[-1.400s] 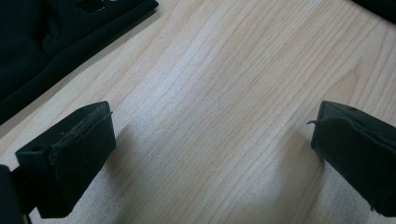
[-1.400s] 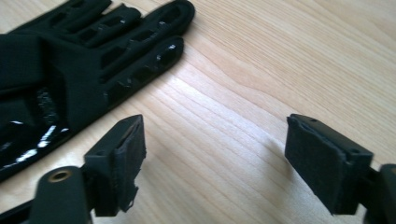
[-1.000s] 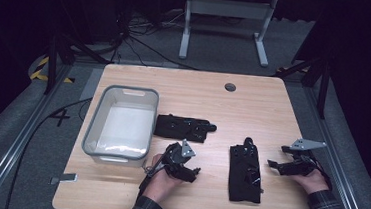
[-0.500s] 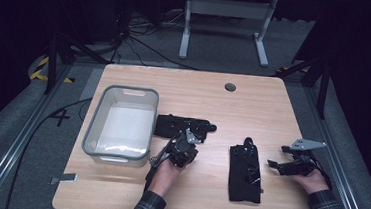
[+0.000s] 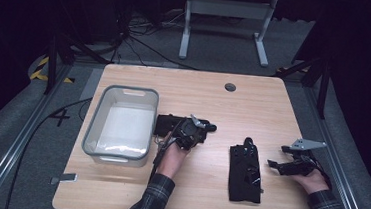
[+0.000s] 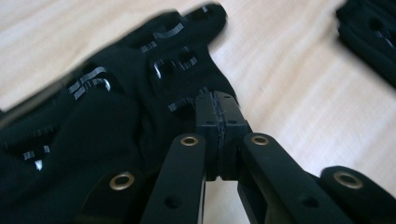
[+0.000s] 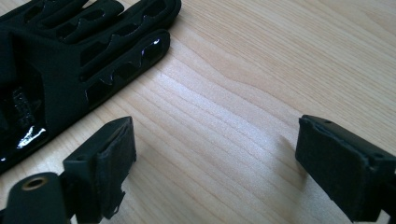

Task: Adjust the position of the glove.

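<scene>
L gripper [image 6: 217, 100] clamped on edge of black padded fabric glove [image 6: 107, 102], jaws just closed, moved onto glove since earlier; R gripper [image 7: 215, 163] wide apart, empty.

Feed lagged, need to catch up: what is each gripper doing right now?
Left gripper: jaws closed, pinching the edge of the black fabric glove beside the clear plastic bin.
Right gripper: open, holding nothing.

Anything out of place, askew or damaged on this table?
Nothing stands out. One black glove lies beside the clear bin, with the left claw shut at its edge. The other glove lies flat near the open right claw. No spills or visible damage.
</scene>
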{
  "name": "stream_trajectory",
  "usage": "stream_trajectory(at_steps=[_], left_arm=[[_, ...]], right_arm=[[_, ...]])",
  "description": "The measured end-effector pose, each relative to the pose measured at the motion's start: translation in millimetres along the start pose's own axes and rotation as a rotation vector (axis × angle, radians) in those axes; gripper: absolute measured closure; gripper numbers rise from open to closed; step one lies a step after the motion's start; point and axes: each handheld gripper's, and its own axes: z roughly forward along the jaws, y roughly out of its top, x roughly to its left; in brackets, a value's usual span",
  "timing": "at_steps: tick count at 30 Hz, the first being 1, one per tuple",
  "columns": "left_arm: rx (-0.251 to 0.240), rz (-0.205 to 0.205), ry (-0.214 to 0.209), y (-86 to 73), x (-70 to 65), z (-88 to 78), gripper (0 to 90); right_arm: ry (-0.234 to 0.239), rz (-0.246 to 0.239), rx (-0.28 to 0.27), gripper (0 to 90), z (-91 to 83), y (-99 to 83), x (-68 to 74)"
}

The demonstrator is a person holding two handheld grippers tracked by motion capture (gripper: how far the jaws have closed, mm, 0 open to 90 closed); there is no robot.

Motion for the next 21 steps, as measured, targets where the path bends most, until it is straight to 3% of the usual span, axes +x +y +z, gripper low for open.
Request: stream_trajectory(at_steps=[9,15,21], left_arm=[[0.030,0.010,-0.009,6.9,4.7,20.7,89.8],[0.034,0.047,-0.032,16.3,-7.7,28.4,89.8],[0.014,0.046,-0.079,27.8,-21.8,40.7,89.8]], right_arm=[[0.000,0.002,0.000,12.8,0.2,0.1,0.2],[0.000,0.004,0.000,12.8,0.7,0.6,0.4],[0.000,0.004,0.000,12.8,0.7,0.6,0.4]])
